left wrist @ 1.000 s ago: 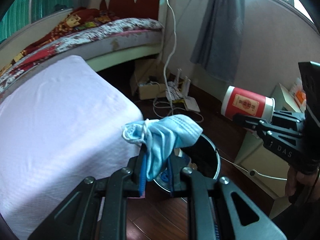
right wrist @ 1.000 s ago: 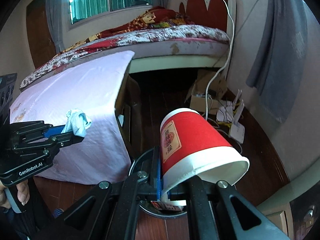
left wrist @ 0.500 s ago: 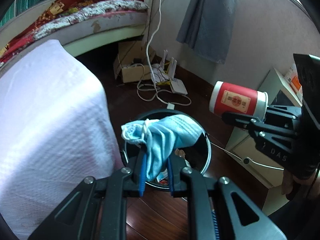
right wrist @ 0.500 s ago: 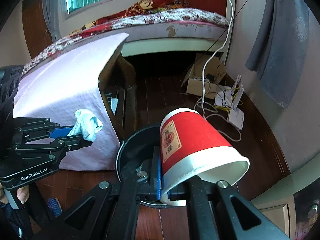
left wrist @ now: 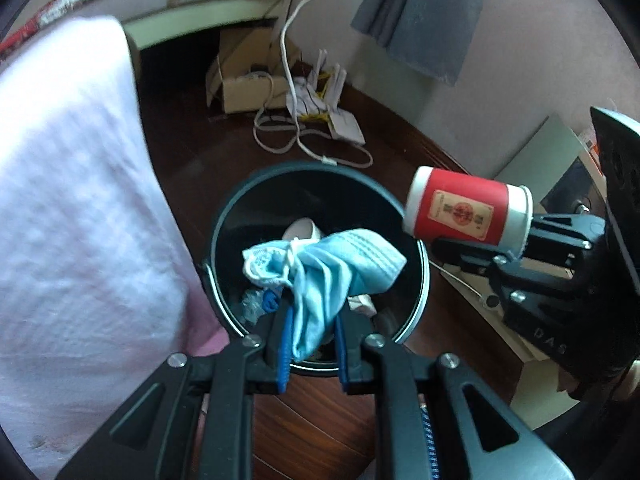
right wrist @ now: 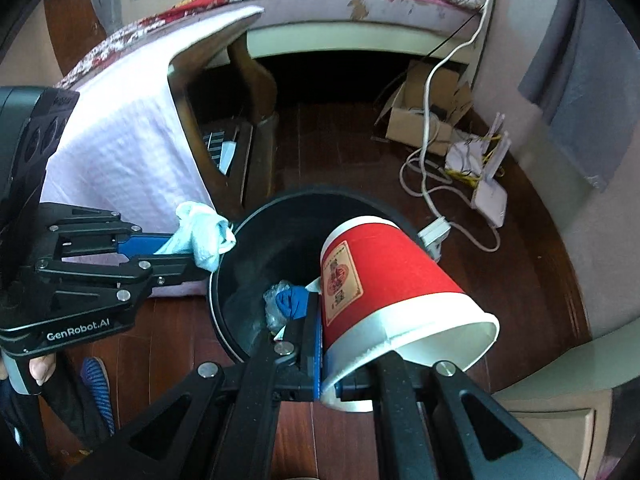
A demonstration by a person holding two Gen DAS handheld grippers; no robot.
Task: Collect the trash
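Note:
My left gripper (left wrist: pixel 310 312) is shut on a crumpled blue face mask (left wrist: pixel 332 264) and holds it over the open black round trash bin (left wrist: pixel 232 216). The mask (right wrist: pixel 202 236) and left gripper (right wrist: pixel 200 250) also show in the right wrist view at the bin's left rim. My right gripper (right wrist: pixel 348 320) is shut on a red paper cup with a white rim (right wrist: pixel 384 292), held tilted above the bin (right wrist: pixel 240 248). The cup (left wrist: pixel 464 210) shows at the bin's right edge in the left wrist view. Several bits of trash (left wrist: pixel 304 230) lie in the bin.
A table under a pale pink cloth (left wrist: pixel 68 208) stands left of the bin. A cardboard box (left wrist: pixel 244 84), a white router (right wrist: pixel 486 192) and white cables (left wrist: pixel 308 148) lie on the dark wood floor behind. A pale cabinet (left wrist: pixel 532 156) stands at right. A bed (right wrist: pixel 320 0) is at the back.
Both grippers have moved forward and tipped down toward the bin. The mask now hangs over its opening and the cup is over its right side. Both grips are unchanged.

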